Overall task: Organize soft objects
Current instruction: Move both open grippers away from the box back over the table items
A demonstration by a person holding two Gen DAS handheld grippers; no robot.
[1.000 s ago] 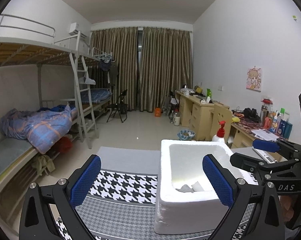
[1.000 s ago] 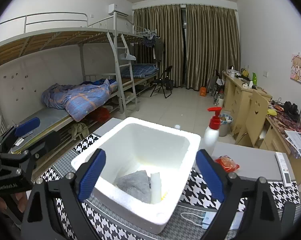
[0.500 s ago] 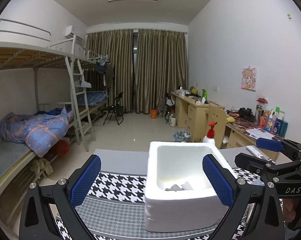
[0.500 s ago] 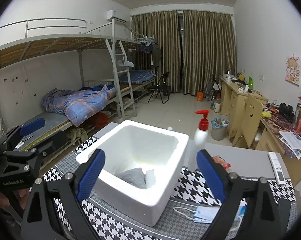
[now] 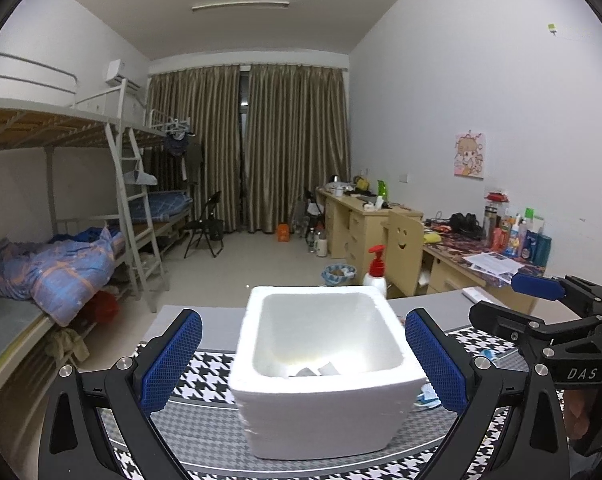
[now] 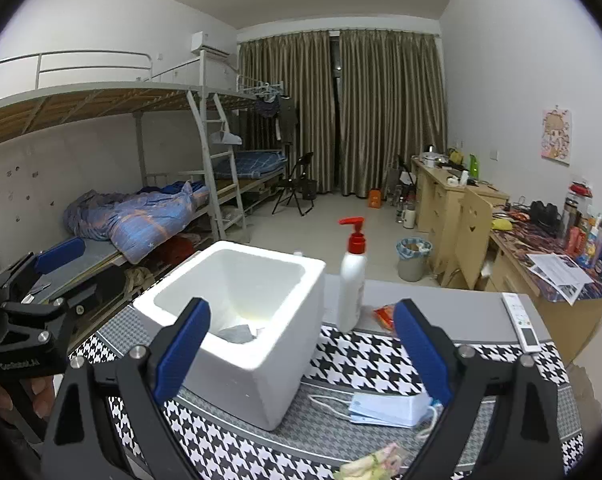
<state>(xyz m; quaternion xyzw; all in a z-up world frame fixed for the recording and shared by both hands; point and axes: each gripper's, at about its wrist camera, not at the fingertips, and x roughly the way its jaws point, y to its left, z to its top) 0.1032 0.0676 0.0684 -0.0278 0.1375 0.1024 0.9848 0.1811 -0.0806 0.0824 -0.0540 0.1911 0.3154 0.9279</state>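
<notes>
Grippers, left (image 5: 303,364) and right (image 6: 301,354), I hold wide open, empty; white square foam box (image 5: 325,396) sits between left fingers, pale blue face mask (image 6: 389,408) between right fingers.

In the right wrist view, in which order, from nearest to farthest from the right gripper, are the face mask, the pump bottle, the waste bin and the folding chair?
From the right gripper:
1. Face mask, on the houndstooth mat just under the right-side finger.
2. Pump bottle, upright behind the foam box, on the table's far part.
3. Waste bin, on the floor beyond the table.
4. Folding chair, near the curtains.
</notes>
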